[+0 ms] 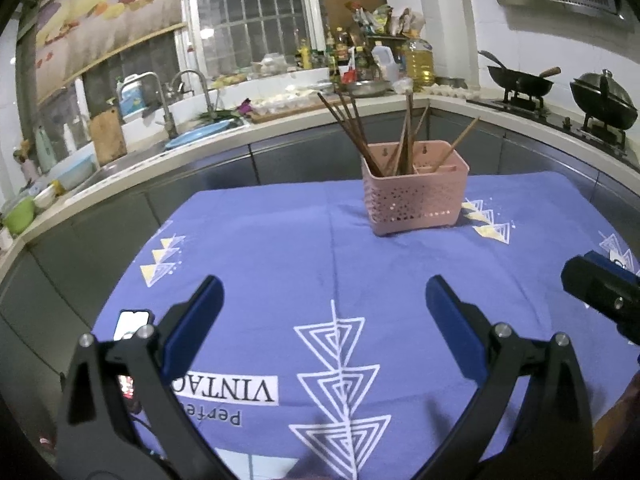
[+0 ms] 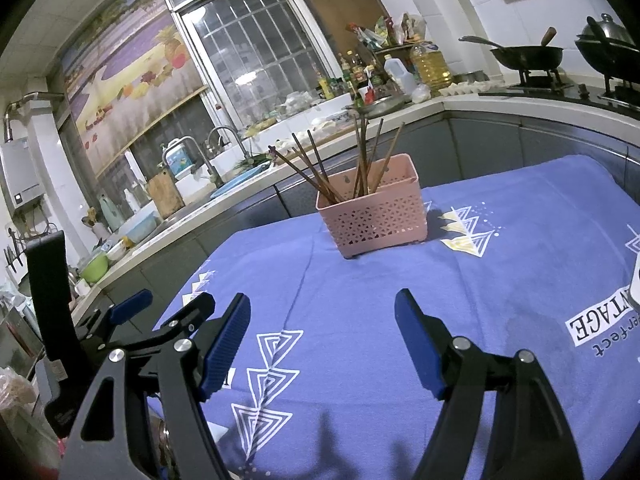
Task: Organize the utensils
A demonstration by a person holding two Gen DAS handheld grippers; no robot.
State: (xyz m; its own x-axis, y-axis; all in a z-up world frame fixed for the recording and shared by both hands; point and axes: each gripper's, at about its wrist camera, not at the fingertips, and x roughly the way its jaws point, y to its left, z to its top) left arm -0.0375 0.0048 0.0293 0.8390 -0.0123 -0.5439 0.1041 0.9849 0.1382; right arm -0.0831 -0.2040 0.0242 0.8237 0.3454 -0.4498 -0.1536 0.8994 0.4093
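Your chopsticks (image 1: 362,136) all stand in the pink basket (image 1: 416,200) at the far side of the worktop (image 1: 280,248), spread over its compartments. The cloth shows no loose utensil, so the job looks nearly or fully done. Your left gripper (image 1: 324,316) and right gripper (image 2: 322,344) are both wide open, holding nothing.

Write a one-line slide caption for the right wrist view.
Open right gripper faces pink basket of chopsticks on blue tablecloth.
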